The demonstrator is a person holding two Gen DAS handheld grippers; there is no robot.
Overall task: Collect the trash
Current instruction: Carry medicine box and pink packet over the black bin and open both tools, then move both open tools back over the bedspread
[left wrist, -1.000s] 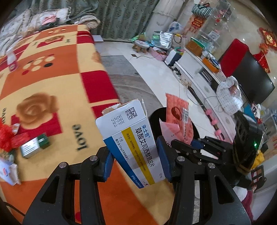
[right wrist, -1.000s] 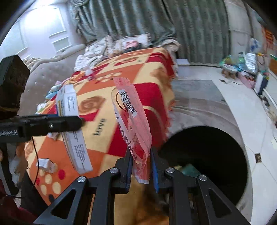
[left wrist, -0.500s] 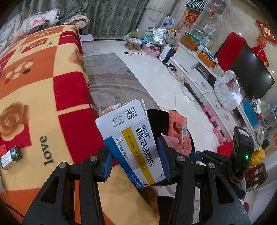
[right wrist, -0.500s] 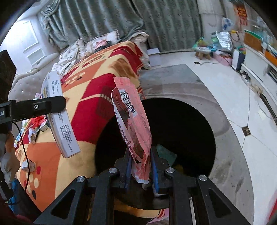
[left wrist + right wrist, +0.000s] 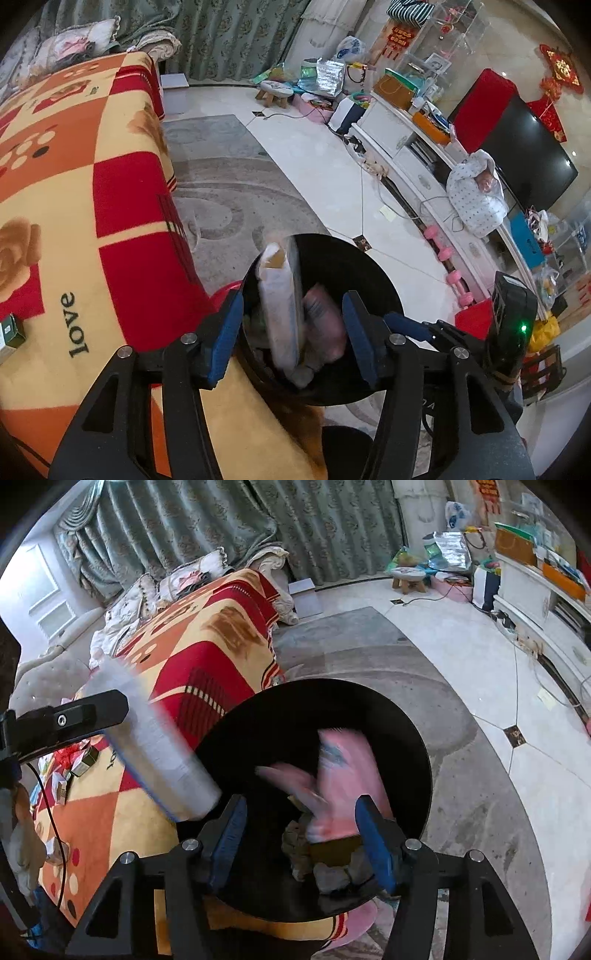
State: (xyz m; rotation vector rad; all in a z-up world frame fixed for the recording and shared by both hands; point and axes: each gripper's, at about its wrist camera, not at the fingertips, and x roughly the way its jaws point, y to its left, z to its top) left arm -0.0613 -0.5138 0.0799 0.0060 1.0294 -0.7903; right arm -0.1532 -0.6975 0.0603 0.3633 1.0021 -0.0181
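1. The left gripper (image 5: 291,332) has its fingers spread wide and pinches nothing. The white box (image 5: 279,310) shows blurred between them, touching neither blue pad, its long axis roughly up and down, over the open black bin (image 5: 384,295).

2. The right gripper (image 5: 299,834) is likewise spread and holds nothing. The pink wrapper (image 5: 343,775) is a blur between and beyond its fingers, inside the outline of the bin (image 5: 413,753), above the crumpled trash (image 5: 325,871) already lying at the bottom.

3. In the right wrist view the box (image 5: 159,760) is a pale streak slanting down from the left gripper's finger (image 5: 74,716) toward the bin's near rim. My judgement is that both pieces are dropping free; whether the box clears the rim cannot be told from the blur.

4. The bin stands on the floor just beside the edge of the red and orange blanket (image 5: 74,184), directly under both grippers.

5. The coming move turns on what remains: small boxes and scraps (image 5: 74,771) lie on the blanket, off to the left of the bin and away from both claws. A small green box (image 5: 9,330) shows at the left edge of the left wrist view.

6. The left hand is nearer that litter, so it looks the likelier one to reach back over the blanket first.
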